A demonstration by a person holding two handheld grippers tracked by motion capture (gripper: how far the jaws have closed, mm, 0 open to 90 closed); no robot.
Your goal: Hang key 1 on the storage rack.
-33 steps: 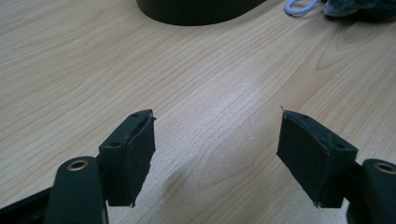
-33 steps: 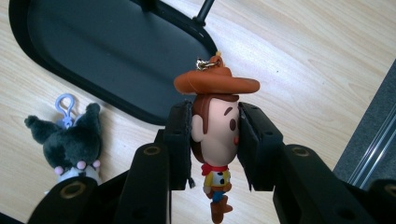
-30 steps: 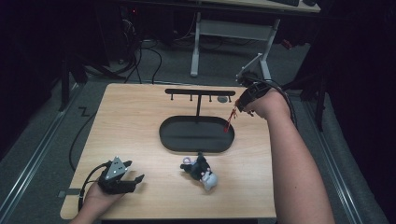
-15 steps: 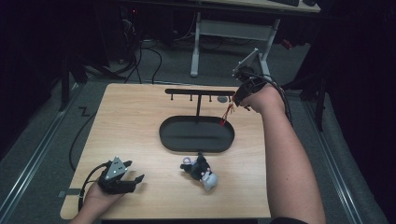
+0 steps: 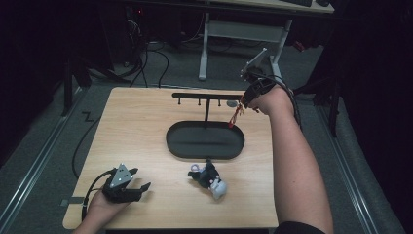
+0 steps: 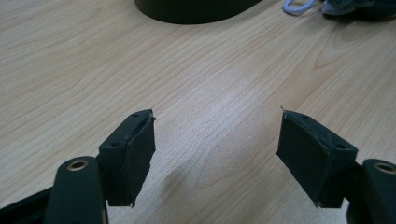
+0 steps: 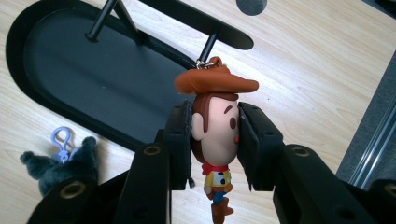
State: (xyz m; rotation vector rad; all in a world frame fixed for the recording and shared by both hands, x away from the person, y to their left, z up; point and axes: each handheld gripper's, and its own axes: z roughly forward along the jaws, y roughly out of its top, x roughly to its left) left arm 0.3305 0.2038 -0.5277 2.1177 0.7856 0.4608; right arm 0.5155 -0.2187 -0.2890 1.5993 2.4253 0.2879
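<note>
One little cowboy keychain toy (image 7: 215,135) is squeezed by its head in the right gripper (image 7: 215,144), up by the black hook rack (image 5: 207,96). Its tiny ring could miss the peg and drop. The left gripper (image 6: 217,154) rests wide apart on the wooden bench (image 5: 136,126).

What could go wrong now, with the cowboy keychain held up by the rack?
The right gripper pinches only the cowboy keychain's rounded head, so it might slip or twist. Its small loop sits close to the rack's hook; a slight misalignment could miss the hook or bump the rack.
</note>
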